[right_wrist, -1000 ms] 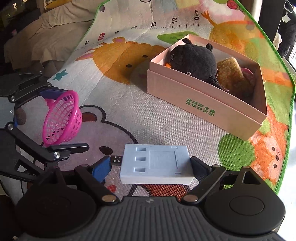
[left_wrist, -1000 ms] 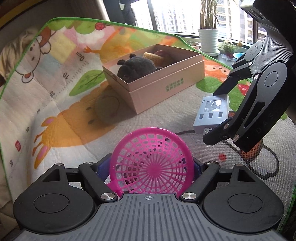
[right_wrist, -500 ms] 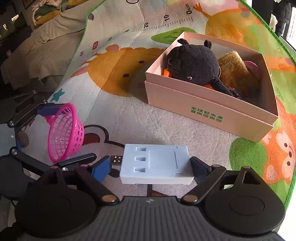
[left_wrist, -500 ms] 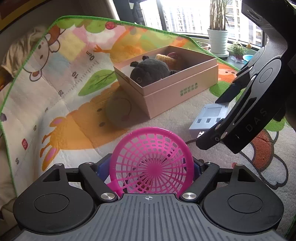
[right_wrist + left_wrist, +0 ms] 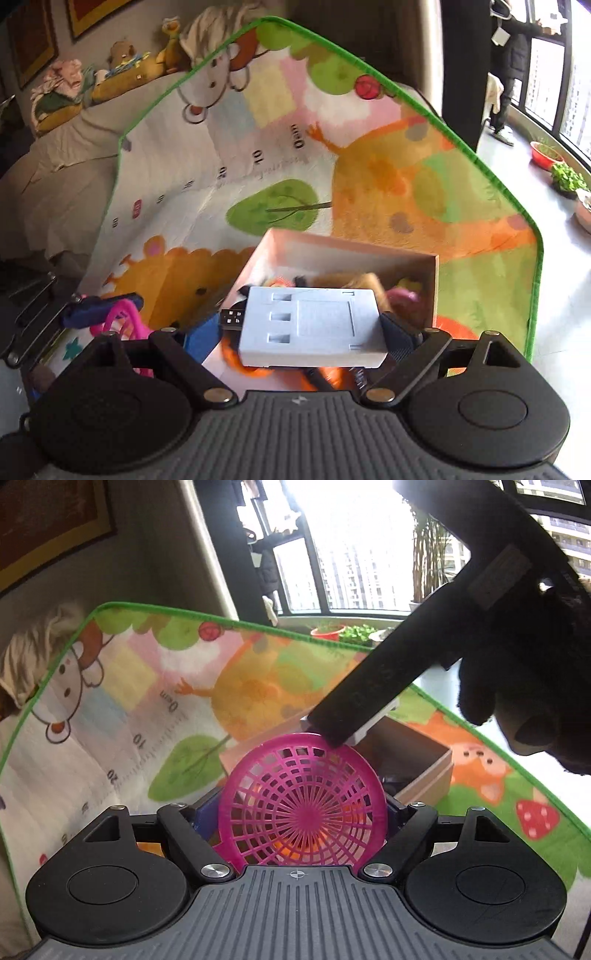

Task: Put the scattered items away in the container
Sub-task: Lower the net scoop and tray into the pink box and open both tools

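My left gripper [image 5: 303,808] is shut on a pink plastic basket [image 5: 303,801] and holds it just in front of the pink cardboard box [image 5: 428,771]. My right gripper [image 5: 310,328] is shut on a pale blue flat block [image 5: 314,325] with a black plug at its left end, held over the open box [image 5: 343,251]. Plush toys lie inside the box [image 5: 369,284]. The right gripper's arm crosses the upper right of the left wrist view [image 5: 388,675]. The pink basket also shows at the left of the right wrist view [image 5: 122,317].
A colourful play mat [image 5: 258,166] with a green border lies under everything. A beige blanket with soft toys [image 5: 74,85] sits beyond the mat's left edge. Potted plants [image 5: 565,177] stand by the window on the bare floor.
Both grippers have risen and moved forward to the box. The blue block now hangs over the box's opening, and the pink basket is close to the box's near side.
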A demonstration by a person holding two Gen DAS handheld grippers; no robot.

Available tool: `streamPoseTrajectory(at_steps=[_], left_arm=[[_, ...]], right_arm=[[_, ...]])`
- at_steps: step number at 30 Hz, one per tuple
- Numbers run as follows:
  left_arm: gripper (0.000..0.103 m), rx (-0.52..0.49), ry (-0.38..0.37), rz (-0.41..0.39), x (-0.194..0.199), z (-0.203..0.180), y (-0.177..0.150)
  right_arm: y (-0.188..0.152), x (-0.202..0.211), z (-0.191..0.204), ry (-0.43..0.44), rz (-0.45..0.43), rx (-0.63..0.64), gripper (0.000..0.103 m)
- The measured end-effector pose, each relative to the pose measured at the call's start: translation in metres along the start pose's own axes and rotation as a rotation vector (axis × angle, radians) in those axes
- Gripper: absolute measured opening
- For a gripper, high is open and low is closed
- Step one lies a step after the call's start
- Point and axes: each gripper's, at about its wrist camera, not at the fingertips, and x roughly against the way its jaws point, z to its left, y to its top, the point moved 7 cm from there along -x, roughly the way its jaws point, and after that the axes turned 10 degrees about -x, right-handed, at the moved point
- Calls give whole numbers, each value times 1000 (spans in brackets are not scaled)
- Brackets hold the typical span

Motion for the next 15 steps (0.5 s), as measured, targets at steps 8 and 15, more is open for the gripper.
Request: streamPoseTrajectory(at_steps=[8,15], left_arm=[[97,18,-46,-29,-98,-12,39],[101,123,-47,7,-57,20,-16]], right_arm=[[32,-64,-81,-26,88,-167,98],[3,-87,-96,77,177,-307,100]])
